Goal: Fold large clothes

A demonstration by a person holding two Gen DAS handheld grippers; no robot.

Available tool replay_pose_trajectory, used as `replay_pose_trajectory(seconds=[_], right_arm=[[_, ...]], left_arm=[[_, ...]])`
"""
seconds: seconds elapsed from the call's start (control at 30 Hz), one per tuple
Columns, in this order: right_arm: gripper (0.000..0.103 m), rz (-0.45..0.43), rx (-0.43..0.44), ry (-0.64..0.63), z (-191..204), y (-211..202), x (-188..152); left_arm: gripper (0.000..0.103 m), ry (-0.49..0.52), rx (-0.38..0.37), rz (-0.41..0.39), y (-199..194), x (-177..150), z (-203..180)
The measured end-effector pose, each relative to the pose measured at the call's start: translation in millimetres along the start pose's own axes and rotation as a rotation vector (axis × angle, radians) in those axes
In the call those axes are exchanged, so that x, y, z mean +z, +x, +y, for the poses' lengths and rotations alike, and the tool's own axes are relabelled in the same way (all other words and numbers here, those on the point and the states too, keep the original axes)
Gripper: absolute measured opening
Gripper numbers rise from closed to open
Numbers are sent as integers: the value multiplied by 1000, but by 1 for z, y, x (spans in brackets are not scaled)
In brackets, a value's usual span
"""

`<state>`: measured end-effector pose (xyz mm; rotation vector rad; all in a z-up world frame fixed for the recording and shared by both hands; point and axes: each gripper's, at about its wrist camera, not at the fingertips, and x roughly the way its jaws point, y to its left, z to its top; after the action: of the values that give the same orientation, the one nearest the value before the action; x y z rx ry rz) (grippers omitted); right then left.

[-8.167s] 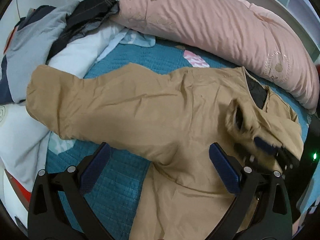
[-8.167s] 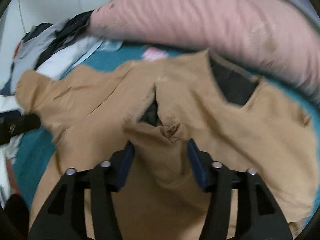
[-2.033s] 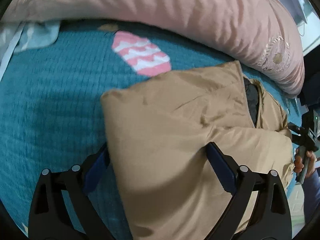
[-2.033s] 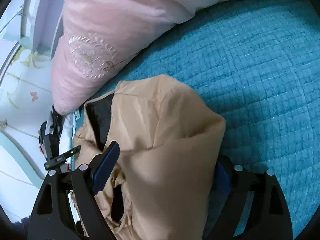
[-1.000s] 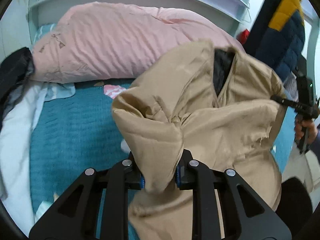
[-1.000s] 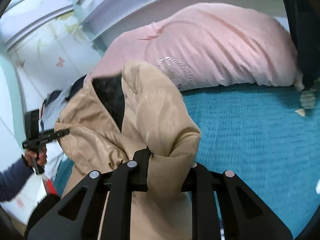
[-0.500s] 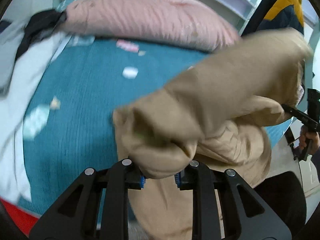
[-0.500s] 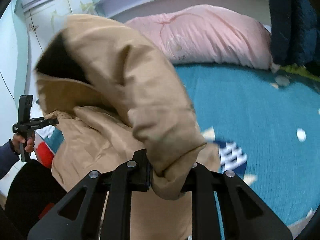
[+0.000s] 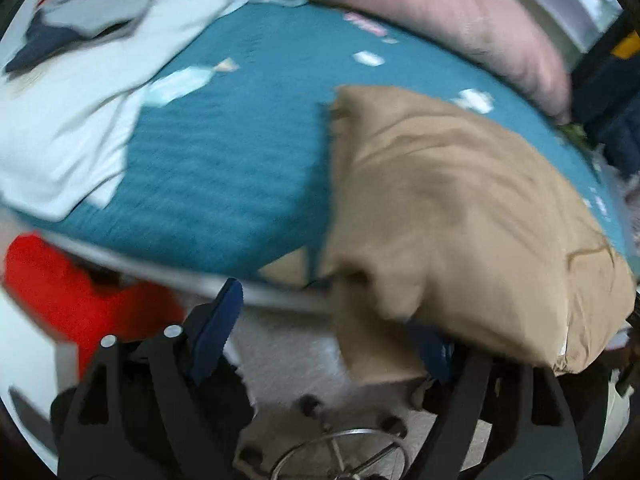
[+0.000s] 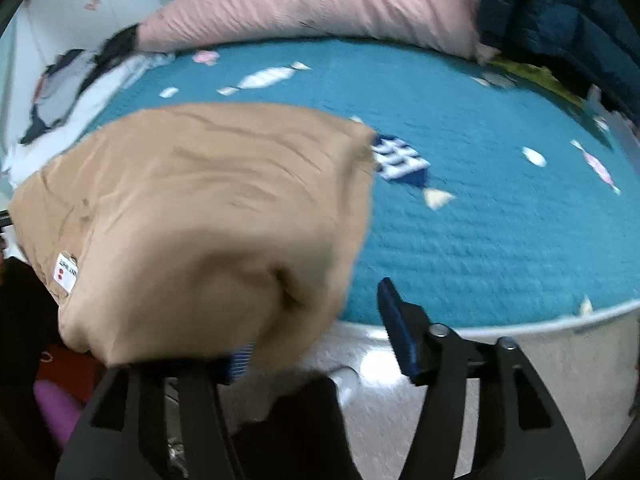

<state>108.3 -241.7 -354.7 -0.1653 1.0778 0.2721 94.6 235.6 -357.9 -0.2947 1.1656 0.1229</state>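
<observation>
The tan jacket [image 9: 460, 208] lies folded in a thick bundle on the near edge of the teal bed [image 9: 240, 168], partly hanging over the rim. My left gripper [image 9: 326, 332] is open; the bundle's left corner drapes over its right finger. In the right wrist view the jacket [image 10: 208, 208] shows a small white label. My right gripper [image 10: 312, 336] is open; the bundle's right corner covers its left finger.
A long pink pillow [image 9: 420, 8] lies along the far side of the bed. A heap of white, grey and dark clothes [image 9: 80, 60] sits at the far left. A dark blue coat [image 10: 568, 12] hangs at the right. Something red [image 9: 68, 292] and a chair base [image 9: 340, 456] are on the floor.
Both grippers were shut on the lifted jacket. Now both jaws are open and the folded jacket rests on the bed's near edge. Both grippers have drawn back past the rim.
</observation>
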Motion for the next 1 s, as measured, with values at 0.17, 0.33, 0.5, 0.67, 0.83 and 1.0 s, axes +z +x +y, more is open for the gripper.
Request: replay_pose_trajectory(seconds=[0.17, 0.33, 0.5, 0.67, 0.83, 1.0], right_arm=[[64, 52, -139, 91, -28, -6, -12], [64, -79, -42, 235, -27, -41, 11], [36, -114, 163, 282, 24, -22, 50], [1, 36, 78, 250, 58, 45, 61], [0, 172, 65, 341, 33, 101, 47], [1, 90, 57, 308, 50, 58, 81]], left_arm=[[81, -32, 61, -90, -36, -13, 15], [88, 12, 18, -272, -76, 4, -9], [88, 130, -7, -235, -36, 28, -68], [88, 178, 20, -122, 20, 25, -100], [91, 203, -3, 9, 69, -9, -103], [92, 166, 3, -25, 71, -7, -97]])
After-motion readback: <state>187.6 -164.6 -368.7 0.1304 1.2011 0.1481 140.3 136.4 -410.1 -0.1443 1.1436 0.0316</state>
